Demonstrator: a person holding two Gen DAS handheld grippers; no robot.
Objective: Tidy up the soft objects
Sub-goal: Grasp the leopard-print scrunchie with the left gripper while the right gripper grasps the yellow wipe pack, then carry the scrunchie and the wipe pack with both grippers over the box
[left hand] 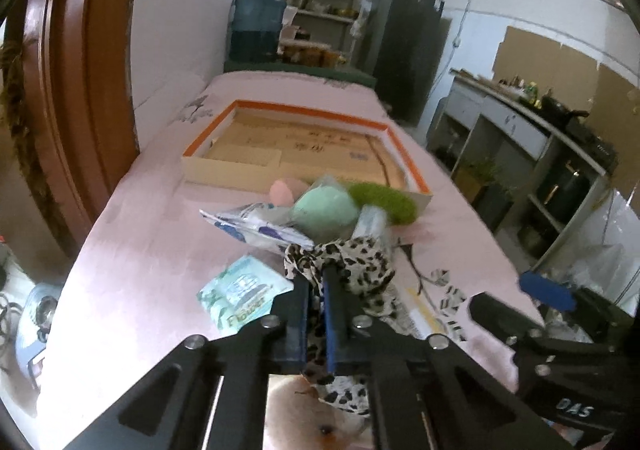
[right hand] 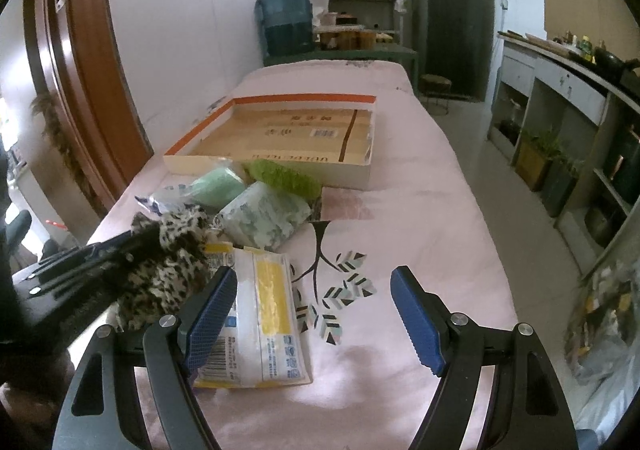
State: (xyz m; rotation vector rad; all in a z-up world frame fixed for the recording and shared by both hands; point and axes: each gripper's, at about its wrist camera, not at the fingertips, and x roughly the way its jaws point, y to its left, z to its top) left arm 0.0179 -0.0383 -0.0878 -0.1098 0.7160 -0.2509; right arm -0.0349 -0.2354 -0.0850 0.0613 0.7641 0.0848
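Note:
My left gripper (left hand: 318, 274) is shut on a leopard-print cloth (left hand: 362, 262), which bunches around its fingertips and hangs below them. The right wrist view shows the same cloth (right hand: 168, 274) at the left, gripped by the left gripper (right hand: 138, 240). My right gripper (right hand: 316, 314) stands open above the pink tablecloth, its left finger over a yellow and white packet (right hand: 262, 310). Behind the cloth lie a mint sponge (left hand: 324, 209), a fuzzy green piece (left hand: 384, 202), a pink piece (left hand: 283, 189) and a mint patterned pack (right hand: 265, 219).
A shallow cardboard box (left hand: 408, 157) with an orange rim sits behind the pile. A tissue pack (left hand: 244, 294) and a clear plastic packet (left hand: 256, 228) lie at the left. A brown door stands at the left; shelves and a counter line the right.

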